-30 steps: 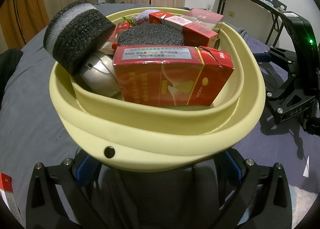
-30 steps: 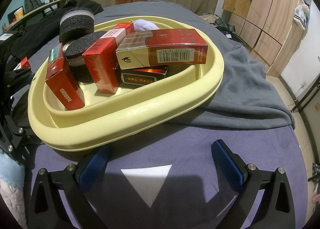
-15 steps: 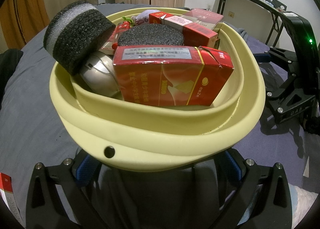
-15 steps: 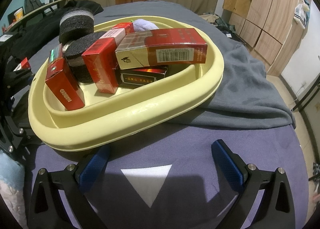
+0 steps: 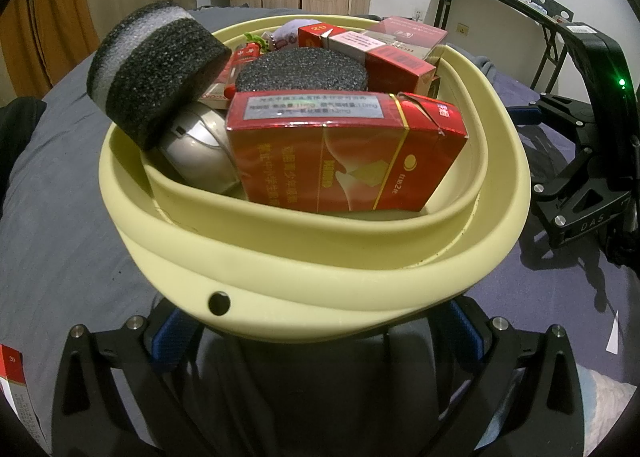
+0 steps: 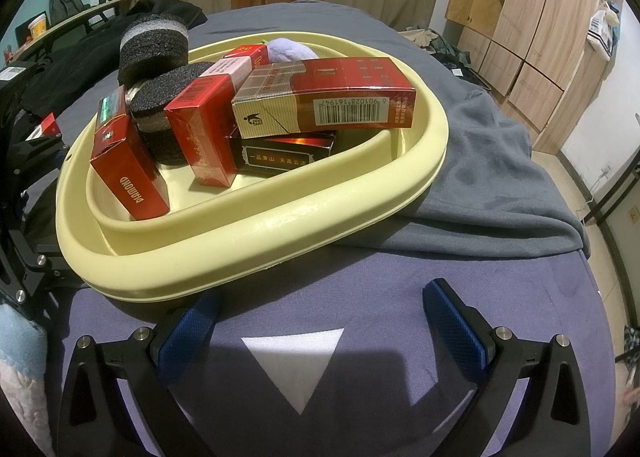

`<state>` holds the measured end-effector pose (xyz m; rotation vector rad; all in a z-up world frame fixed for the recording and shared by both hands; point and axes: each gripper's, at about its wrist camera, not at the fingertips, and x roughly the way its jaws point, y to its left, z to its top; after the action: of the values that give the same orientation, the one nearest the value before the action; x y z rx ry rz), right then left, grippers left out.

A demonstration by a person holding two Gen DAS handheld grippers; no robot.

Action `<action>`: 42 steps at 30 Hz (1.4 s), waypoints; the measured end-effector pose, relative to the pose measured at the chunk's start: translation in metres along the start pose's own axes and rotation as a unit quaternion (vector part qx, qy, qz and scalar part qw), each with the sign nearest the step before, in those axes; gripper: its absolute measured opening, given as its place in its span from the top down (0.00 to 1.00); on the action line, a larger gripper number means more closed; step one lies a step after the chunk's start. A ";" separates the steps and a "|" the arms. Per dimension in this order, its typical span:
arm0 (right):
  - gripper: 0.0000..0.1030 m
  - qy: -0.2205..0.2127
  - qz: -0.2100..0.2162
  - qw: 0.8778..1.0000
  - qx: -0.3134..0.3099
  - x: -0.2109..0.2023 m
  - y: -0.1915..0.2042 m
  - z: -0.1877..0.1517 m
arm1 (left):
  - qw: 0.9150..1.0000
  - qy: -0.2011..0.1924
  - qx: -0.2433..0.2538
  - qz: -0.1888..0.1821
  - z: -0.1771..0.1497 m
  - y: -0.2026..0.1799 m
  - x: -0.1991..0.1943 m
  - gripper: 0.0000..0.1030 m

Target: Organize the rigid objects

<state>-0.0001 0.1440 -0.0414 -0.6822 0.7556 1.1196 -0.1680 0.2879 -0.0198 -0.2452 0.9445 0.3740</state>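
Pale-yellow collapsible basin [image 6: 256, 233], packed with cigarette boxes [image 6: 324, 103] on the bed [image 6: 460, 297], is flanked by the left tool [image 5: 316, 331] and right tool [image 6: 320, 321], both spread wide and empty; gathering seems nearly finished, a stray box [image 5: 14, 381] at 8 o'clock probably to be grasped next.

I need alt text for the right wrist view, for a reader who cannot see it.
A pale yellow basin on a bed holds red cigarette boxes and black foam discs. The open right gripper hovers before it, empty.
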 end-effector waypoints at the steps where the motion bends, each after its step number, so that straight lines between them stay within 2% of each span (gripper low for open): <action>1: 0.00 0.000 -0.001 1.000 -0.001 0.000 0.000 0.000 | 1.000 0.000 0.000 0.001 0.000 0.000 0.000 0.00; 42: 0.00 0.000 0.000 1.000 -0.001 -0.002 -0.005 -0.001 | 1.000 -0.001 0.001 0.000 0.004 -0.005 0.004 0.00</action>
<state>0.0039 0.1411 -0.0401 -0.6840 0.7546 1.1210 -0.1604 0.2855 -0.0206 -0.2437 0.9433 0.3739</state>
